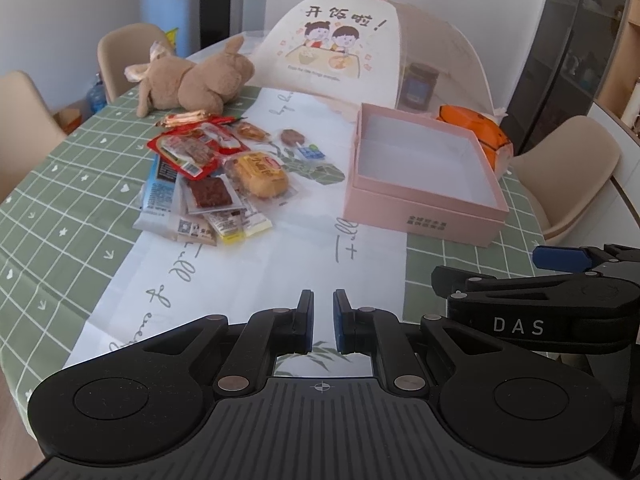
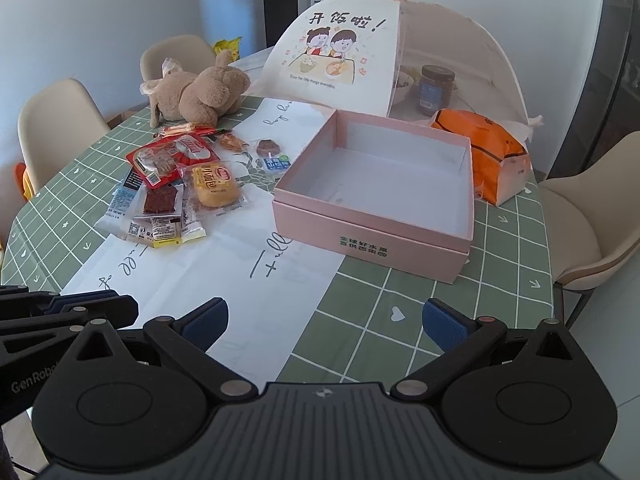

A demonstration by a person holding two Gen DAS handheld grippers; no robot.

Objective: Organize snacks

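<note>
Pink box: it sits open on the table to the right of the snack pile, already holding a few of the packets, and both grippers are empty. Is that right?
Not quite. The pink box is empty: the right wrist view shows only its bare white inside. All packets are in the snack pile to its left on the table. The rest holds: the left gripper and right gripper hold nothing.

White walls (image 2: 100,20), beige chairs (image 2: 52,128) around a green-checked tablecloth (image 2: 400,320), dark cabinet (image 1: 580,40), daylight.

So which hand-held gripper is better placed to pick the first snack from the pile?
Probably the left hand-held gripper: the snack pile lies on its side, the empty pink box on the other. But its jaws are shut, while the right hand-held gripper is open.
</note>
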